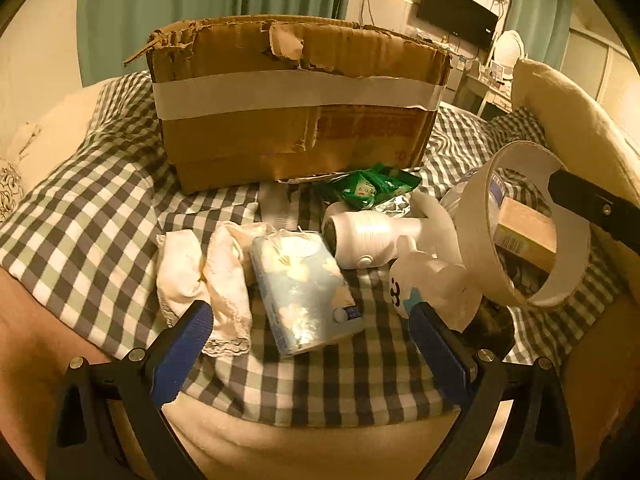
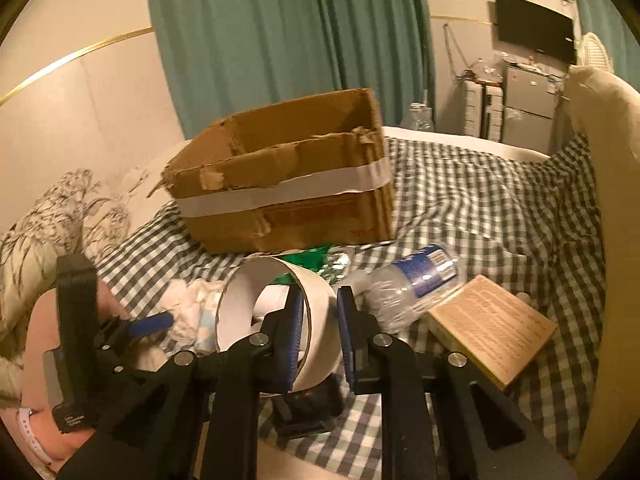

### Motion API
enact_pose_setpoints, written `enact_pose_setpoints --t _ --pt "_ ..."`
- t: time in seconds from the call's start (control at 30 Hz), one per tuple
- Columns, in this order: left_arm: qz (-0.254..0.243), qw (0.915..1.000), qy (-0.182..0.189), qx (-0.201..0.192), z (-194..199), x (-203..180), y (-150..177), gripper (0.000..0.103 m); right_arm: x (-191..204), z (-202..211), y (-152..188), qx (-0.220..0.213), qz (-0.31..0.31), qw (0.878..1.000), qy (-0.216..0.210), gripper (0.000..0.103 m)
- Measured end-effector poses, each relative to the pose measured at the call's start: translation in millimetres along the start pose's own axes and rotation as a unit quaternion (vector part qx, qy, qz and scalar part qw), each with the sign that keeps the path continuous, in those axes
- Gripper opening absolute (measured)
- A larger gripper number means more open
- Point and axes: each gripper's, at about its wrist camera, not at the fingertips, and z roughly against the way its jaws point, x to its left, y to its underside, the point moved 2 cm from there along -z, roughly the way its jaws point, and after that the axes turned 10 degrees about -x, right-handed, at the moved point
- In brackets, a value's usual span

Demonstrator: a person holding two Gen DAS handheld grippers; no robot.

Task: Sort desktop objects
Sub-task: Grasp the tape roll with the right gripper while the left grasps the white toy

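Observation:
My right gripper (image 2: 320, 340) is shut on the wall of a wide white tape roll (image 2: 276, 316) and holds it above the checked bedspread; the roll also shows at the right of the left wrist view (image 1: 520, 224). My left gripper (image 1: 310, 344) is open and empty, low over a blue tissue pack (image 1: 304, 292) that lies between its fingers. Beside the pack lie white socks (image 1: 208, 276), a white handheld device (image 1: 368, 238), a white bottle (image 1: 432, 288) and green packets (image 1: 372, 188). An open cardboard box (image 1: 296, 100) stands behind them (image 2: 288, 188).
A clear plastic bottle (image 2: 412, 284) and a tan box (image 2: 492, 328) lie right of the roll. A black object (image 2: 308, 404) sits under it. A cream pillow (image 2: 612, 200) rises at the right, a floral pillow (image 2: 44, 224) at the left. The bed edge (image 1: 280, 440) is near.

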Motion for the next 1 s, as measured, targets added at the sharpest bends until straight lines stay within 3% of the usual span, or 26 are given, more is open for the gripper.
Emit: enact_pose_setpoints --t 0.47,0.83,0.93,1.0 --pt "0.010 0.9996 0.024 -0.015 16.8 -11.8 3.1 0.101 -18.7 7.1 -2.2 -0.016 -0.021 0.999 0.024 0.015" --pt "-0.020 0.9971 0.068 0.028 -6.0 -42.4 22.2 0.101 -25.0 2.9 1.3 -0.002 -0.041 0.999 0.017 0.015" --pt "-0.001 0.9958 0.079 0.045 -9.9 -35.8 26.5 0.089 -24.1 2.7 1.6 -0.001 -0.041 0.999 0.015 0.015" --pt "0.002 0.9950 0.079 0.061 -12.7 -32.3 29.1 0.063 -23.9 2.8 1.5 -0.002 -0.044 0.999 0.014 0.015"
